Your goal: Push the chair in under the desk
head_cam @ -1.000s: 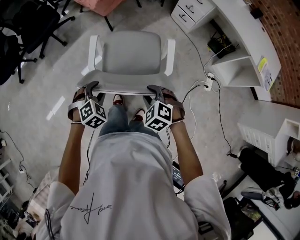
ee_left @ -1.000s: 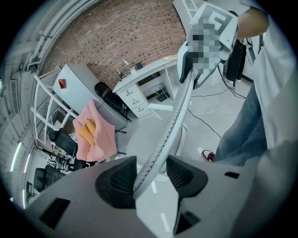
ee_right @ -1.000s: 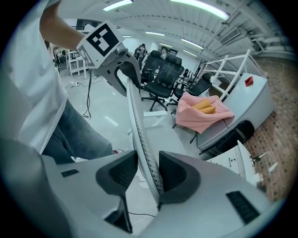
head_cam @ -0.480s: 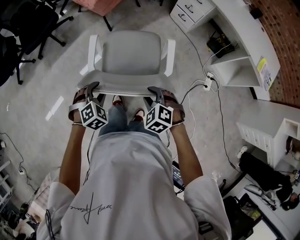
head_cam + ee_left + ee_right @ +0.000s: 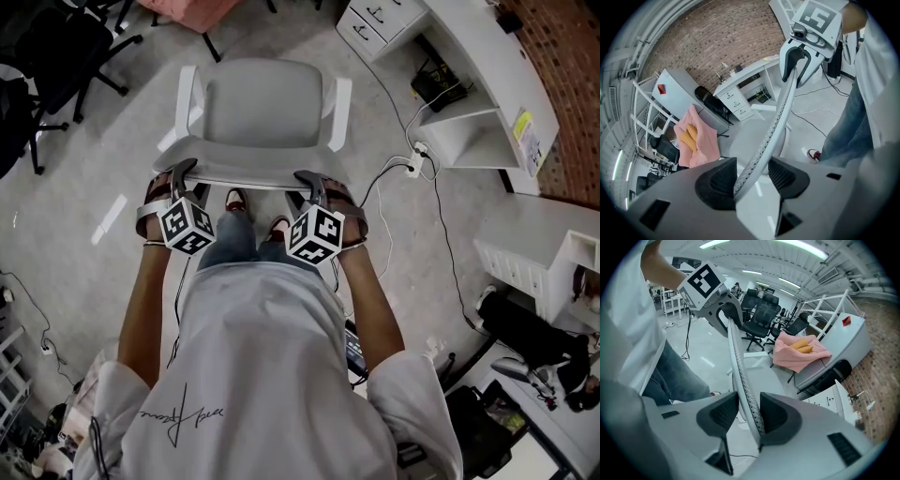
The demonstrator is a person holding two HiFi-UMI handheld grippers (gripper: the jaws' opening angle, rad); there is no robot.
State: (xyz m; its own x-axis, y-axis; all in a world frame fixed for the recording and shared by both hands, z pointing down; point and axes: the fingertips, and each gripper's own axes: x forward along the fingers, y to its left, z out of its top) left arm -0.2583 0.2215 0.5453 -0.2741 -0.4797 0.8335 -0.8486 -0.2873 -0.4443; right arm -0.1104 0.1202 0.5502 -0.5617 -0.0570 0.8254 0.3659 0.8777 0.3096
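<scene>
Item: grey chair point(image 5: 265, 103), seat at 12 o'clock in the head view, standing on the pale floor point(image 5: 103, 187) with its backrest rim point(image 5: 248, 176) nearest the person. Location: well apart from the white worktop point(image 5: 487, 66), which runs along 1 to 2 o'clock; the chair is not under it. Left gripper point(image 5: 184, 173): at the 9 o'clock end of the rim, jaws spread and straddling the rim, which lies against one pad with a gap showing at the other. Right gripper point(image 5: 310, 180): at the 3 o'clock end of the rim, jaws likewise spread astride it, the rim against one pad and floor visible past the other. Neither pair pinches the rim. Person: jeans and red shoes point(image 5: 236, 199) just behind the backrest, at 6 o'clock from it. Change from a second ago: none of note; chair, grippers and feet keep the same places relative to one another, and only the view has drifted slightly.
</scene>
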